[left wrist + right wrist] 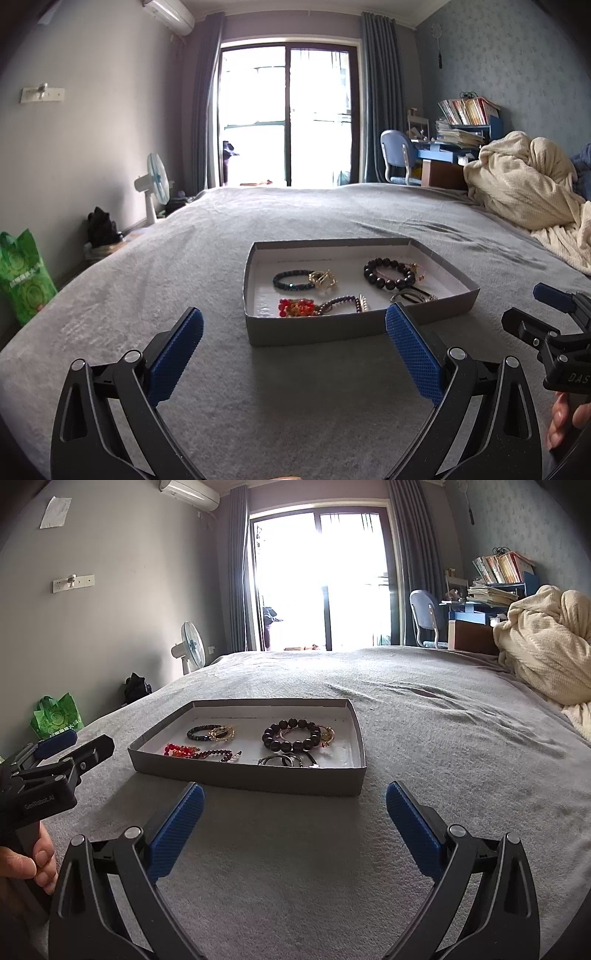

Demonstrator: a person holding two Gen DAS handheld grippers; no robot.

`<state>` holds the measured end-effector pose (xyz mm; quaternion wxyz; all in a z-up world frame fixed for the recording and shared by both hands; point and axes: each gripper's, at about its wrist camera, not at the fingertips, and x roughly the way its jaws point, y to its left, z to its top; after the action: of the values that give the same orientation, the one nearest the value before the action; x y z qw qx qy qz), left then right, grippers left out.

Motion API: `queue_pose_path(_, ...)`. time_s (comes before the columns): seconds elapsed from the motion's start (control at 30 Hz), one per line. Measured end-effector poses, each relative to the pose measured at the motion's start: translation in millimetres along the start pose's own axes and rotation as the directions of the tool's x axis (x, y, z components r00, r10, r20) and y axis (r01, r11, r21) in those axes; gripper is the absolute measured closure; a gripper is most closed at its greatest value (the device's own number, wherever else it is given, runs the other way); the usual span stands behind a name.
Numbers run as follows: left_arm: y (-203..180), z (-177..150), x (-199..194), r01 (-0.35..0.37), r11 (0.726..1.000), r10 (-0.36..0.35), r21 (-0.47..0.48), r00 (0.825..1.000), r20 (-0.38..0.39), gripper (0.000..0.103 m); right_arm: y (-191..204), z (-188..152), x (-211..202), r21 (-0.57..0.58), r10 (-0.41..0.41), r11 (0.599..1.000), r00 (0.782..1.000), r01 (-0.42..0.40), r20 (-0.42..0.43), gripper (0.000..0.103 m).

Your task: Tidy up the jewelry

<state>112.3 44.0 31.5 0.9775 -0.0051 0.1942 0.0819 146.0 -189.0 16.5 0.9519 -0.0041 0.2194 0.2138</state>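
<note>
A matt grey cardboard tray (332,326) with a white paper-like lining is lying on a napped, fuzzy grey blanket (258,398). Glossy dark beads (291,734) are shining at the tray's 2 o'clock. The left gripper (294,349) is showing knurled blue rubbery pads (177,354) on smooth black plastic arms with metal rivets.

Tray (251,775) on the bed (424,716), bracelets (291,734) inside it, both grippers before it, blanket (546,642) far right, fan (192,646) behind left.
</note>
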Motion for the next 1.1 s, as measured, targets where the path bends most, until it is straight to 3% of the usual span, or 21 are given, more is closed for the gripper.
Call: queue_pose_path(1.1,-2.4,-2.5,1.6,0.000,1.000,0.000,0.005,1.000,-0.002,0.005,0.8,0.5,-1.5,0.000,0.000,1.000,1.000,0.000,0.002,0.005)
